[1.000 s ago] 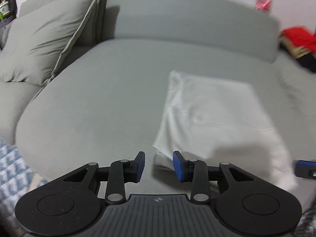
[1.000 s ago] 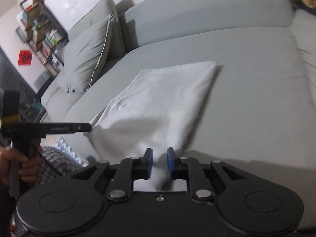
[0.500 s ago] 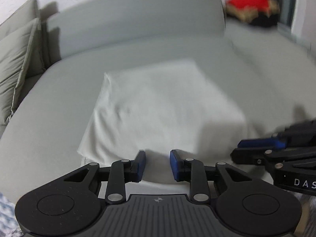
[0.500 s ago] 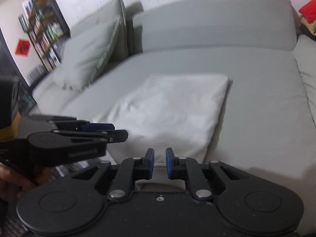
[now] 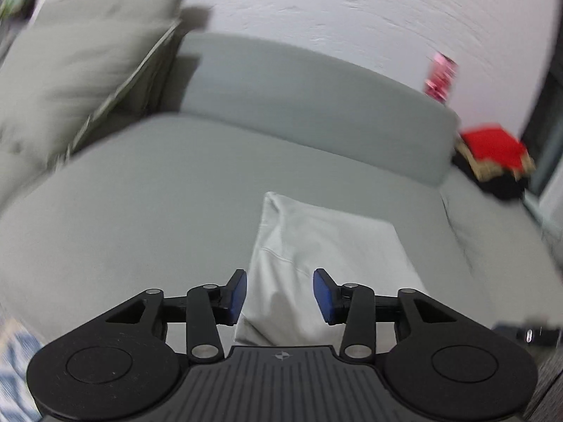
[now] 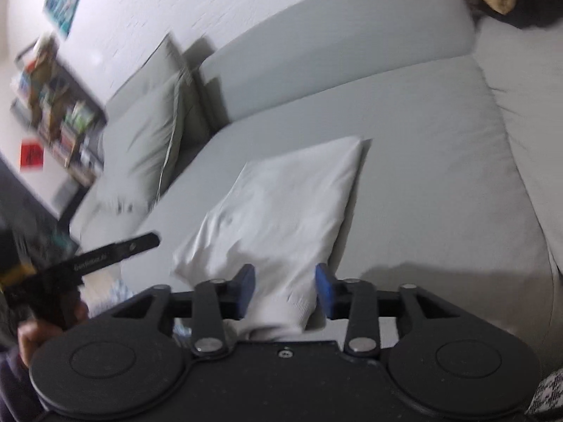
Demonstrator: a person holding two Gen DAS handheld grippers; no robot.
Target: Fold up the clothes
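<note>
The folded white cotton garment (image 6: 281, 211) lies flat on the seat of the grey fabric sofa (image 6: 422, 161), near its front edge. It looks light, soft and limp, likely to sag unless held by its doubled near hem. The left gripper (image 5: 279, 295) and right gripper (image 6: 285, 290) hang over that near edge, both spread wide and holding nothing.
</note>
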